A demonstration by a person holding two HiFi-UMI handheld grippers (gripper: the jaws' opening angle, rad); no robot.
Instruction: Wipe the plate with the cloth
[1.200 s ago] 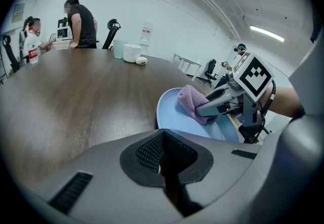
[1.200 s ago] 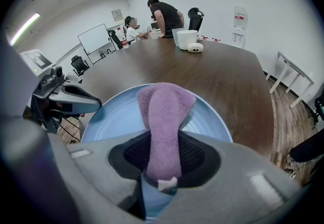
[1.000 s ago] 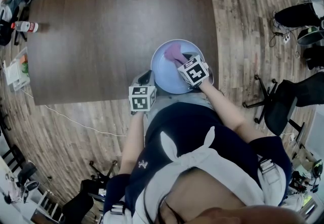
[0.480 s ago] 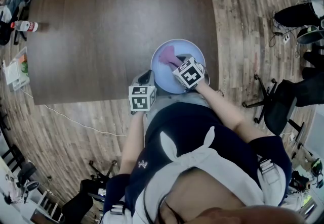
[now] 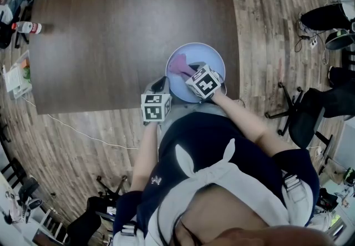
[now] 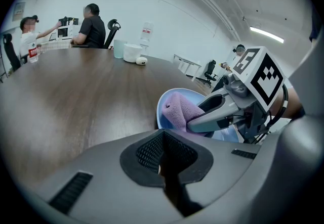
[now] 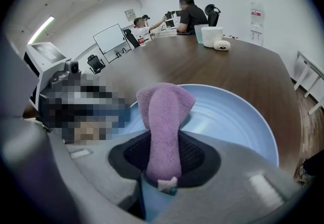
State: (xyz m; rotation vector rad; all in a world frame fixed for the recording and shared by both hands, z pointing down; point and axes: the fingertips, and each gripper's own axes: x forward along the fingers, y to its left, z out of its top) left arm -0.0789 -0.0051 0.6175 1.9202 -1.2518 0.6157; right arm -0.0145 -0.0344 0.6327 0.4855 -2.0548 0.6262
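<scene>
**Purple cloth held down on a pale blue plate at the table's near edge**

A person stands at a dark wooden table (image 5: pixel 111 39) with a gripper in each hand. A pale blue plate (image 5: pixel 213 59) sits at the table's near edge, directly in front of them.

The right gripper (image 5: pixel 191 75) has its jaws closed on a folded purple cloth (image 5: pixel 178 64). The cloth runs up between the pads, and its free end flops forward onto the left half of the plate. The gripper tilts steeply downward, probably so that the cloth bears on the plate for wiping.

The left gripper (image 5: pixel 161 85) sits just beside the plate's near-left rim. Its jaws are closed together with nothing visible between them. It seems to be placed there to brace the plate against sliding.

From its own view, the plate rim disappears behind the closed jaw tips, so I cannot tell whether they touch it. The right gripper covers the plate's near edge from above. How firmly the cloth presses on the plate cannot be seen either. A cup, a bowl and a bottle stand far off on the table.
</scene>
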